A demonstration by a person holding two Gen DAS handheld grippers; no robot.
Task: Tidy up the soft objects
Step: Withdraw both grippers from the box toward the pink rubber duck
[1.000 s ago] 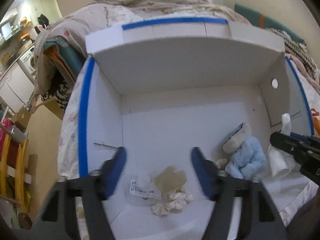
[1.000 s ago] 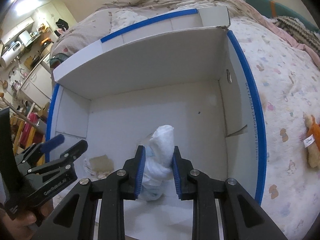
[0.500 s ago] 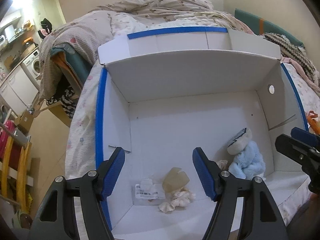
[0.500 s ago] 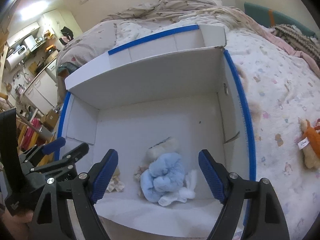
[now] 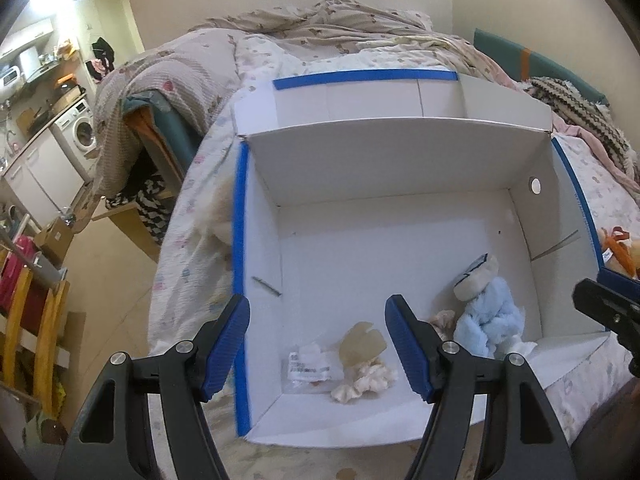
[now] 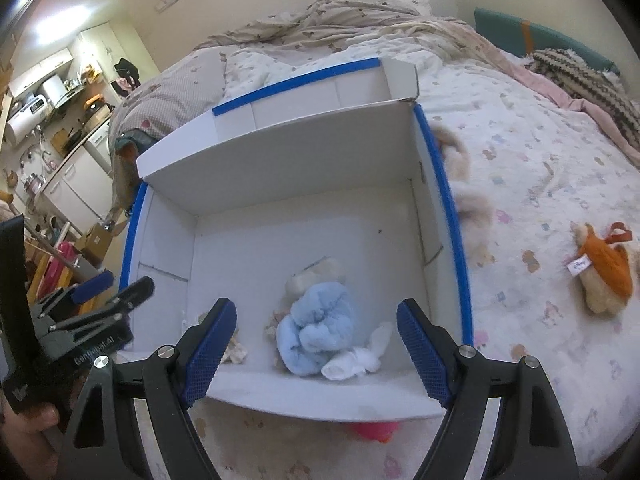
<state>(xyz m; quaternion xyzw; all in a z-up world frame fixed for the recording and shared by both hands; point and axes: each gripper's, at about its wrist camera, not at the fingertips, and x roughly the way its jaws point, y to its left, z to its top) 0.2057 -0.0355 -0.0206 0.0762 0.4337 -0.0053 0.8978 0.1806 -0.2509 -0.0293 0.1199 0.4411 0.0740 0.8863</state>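
The white sock (image 6: 356,356) dropped into the box (image 6: 280,160); right claw (image 6: 316,354) just spread, empty; left claw (image 5: 318,346) spread, empty.

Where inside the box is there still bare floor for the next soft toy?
The white box floor is bare along the far wall and in both far corners. It is crowded at the near wall: light blue plush, white sock, and the cream pieces near the left side.
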